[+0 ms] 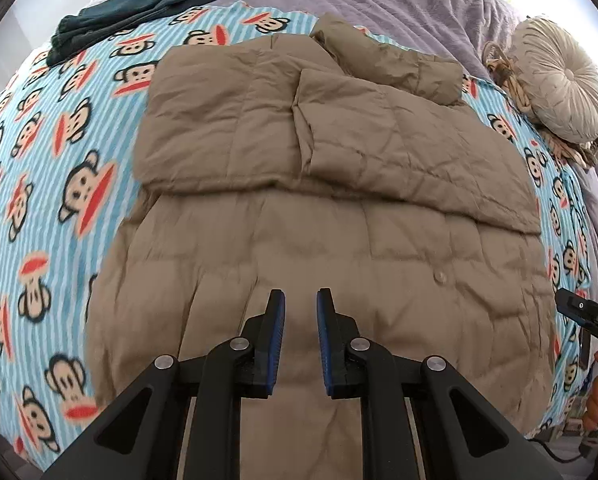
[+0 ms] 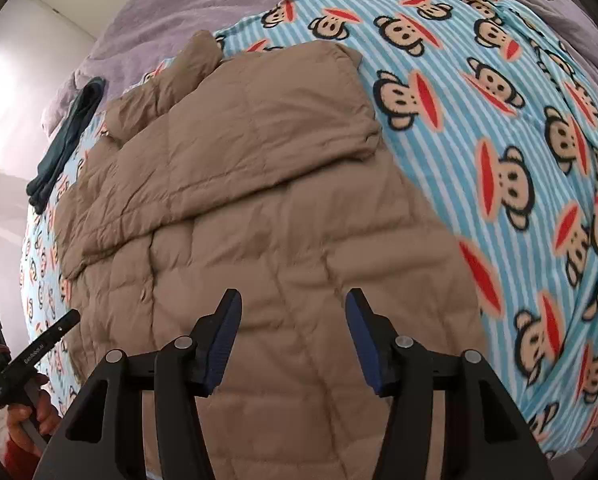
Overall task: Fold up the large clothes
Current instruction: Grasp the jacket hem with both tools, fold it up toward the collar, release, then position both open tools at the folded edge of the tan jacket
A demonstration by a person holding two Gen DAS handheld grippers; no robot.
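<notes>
While the tan quilted puffer jacket point(image 1: 319, 208) lies spread on the blue-striped fleece blanket printed with monkey faces point(image 1: 59, 184), its far portion is seen already doubled toward the grippers, so that a folded edge runs crosswise through the middle of the garment. The left gripper point(image 1: 301, 300) is held above the near half, its blue-padded jaws nearly together with only a narrow gap, and no fabric is seen caught between them. The right gripper point(image 2: 293, 300) is held above the same near half, toward the jacket's right side, its jaws standing well apart and likewise empty. The long axis of the jacket is judged to run away from both grippers, with the near hem below them and largely hidden behind the tools. The coming move is judged to turn on that hem: each gripper appears about equally near its own corner. A dark teal garment point(image 1: 147, 4) lies well apart at the far left.
</notes>
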